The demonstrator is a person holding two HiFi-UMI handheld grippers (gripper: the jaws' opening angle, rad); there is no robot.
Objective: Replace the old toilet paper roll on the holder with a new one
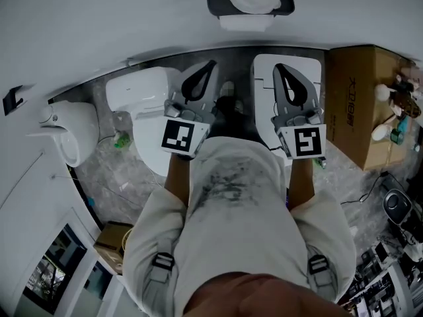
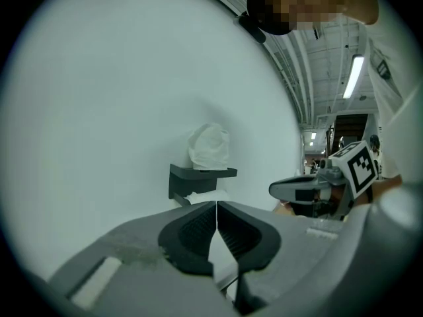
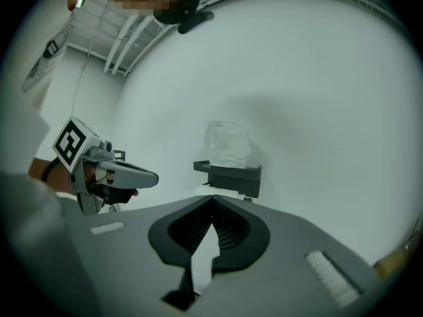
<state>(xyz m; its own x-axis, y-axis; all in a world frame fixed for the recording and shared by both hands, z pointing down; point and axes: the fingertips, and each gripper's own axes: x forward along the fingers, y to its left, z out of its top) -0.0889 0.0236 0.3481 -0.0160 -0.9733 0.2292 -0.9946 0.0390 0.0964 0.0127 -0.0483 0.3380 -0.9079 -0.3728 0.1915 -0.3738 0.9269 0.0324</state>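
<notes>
**Approach Posture at the Wall Holder**

You held the left gripper [image 1: 209, 66] and right gripper [image 1: 278, 67] side by side, both jaw pairs clenched on nothing, presumably so either could reach the dark wall-mounted paper holder [image 1: 250, 4] ahead. The white old paper roll [image 1: 244, 22] hung beneath its shelf. A white crumpled bundle [image 2: 210, 147] (possibly the replacement) sat on top, well apart from both grippers.

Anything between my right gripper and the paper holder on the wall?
Nothing. The right gripper faces the holder across open air, seen in the right gripper view.
</notes>
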